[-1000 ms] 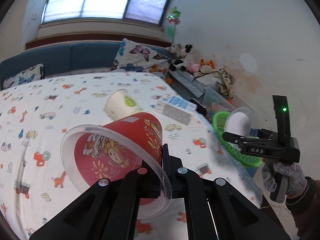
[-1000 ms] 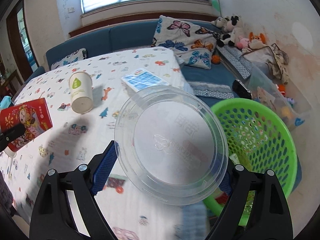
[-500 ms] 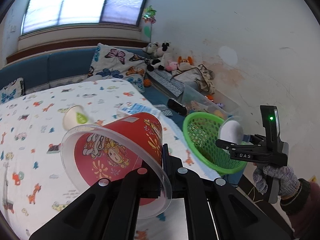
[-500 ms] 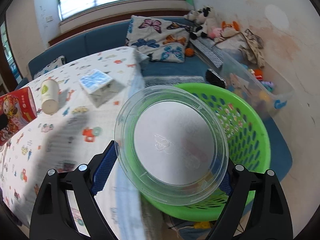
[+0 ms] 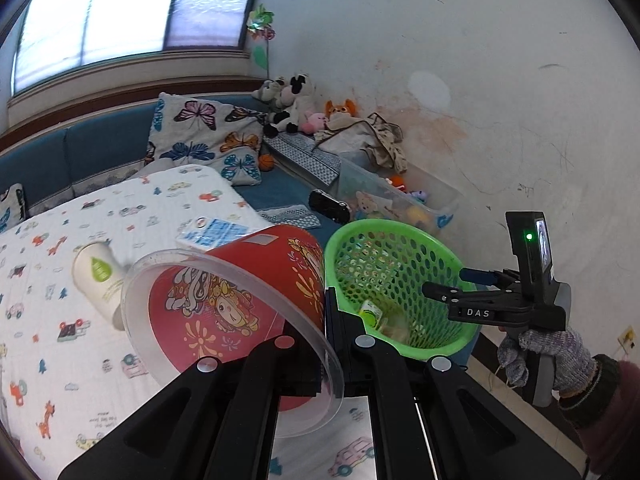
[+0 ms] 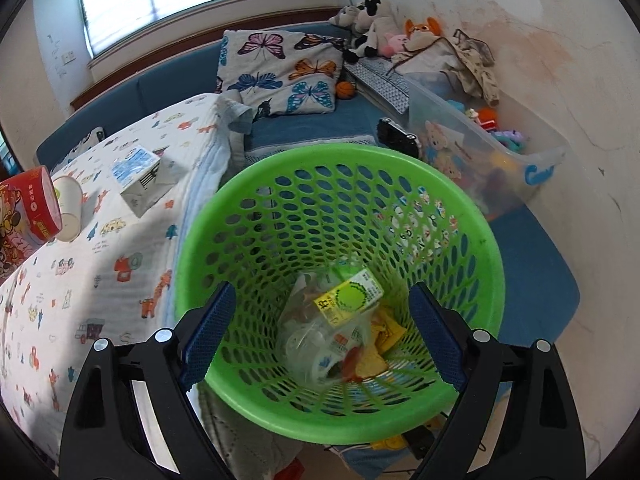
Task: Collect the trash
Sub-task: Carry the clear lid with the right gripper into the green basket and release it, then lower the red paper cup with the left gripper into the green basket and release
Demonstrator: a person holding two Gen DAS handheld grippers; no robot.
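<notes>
Two claws: the left claw [image 5: 326,320] and the right claw [image 6: 320,332]. One red tub [image 5: 248,300] with a clear lid. One paper cup [image 5: 98,276] and one blue-and-white carton [image 6: 138,172] on the bench [image 6: 80,288]. One green basket [image 6: 224,208] beneath the right claw. One butterfly cushion [image 6: 280,72].

Butterfly pillow [image 6: 280,68] on far blue sofa [image 6: 160,80]; plush toys [image 6: 376,20] far right; clear toy bin [image 6: 480,148] right, by wall; patterned tablecloth [image 6: 80,280] left.
</notes>
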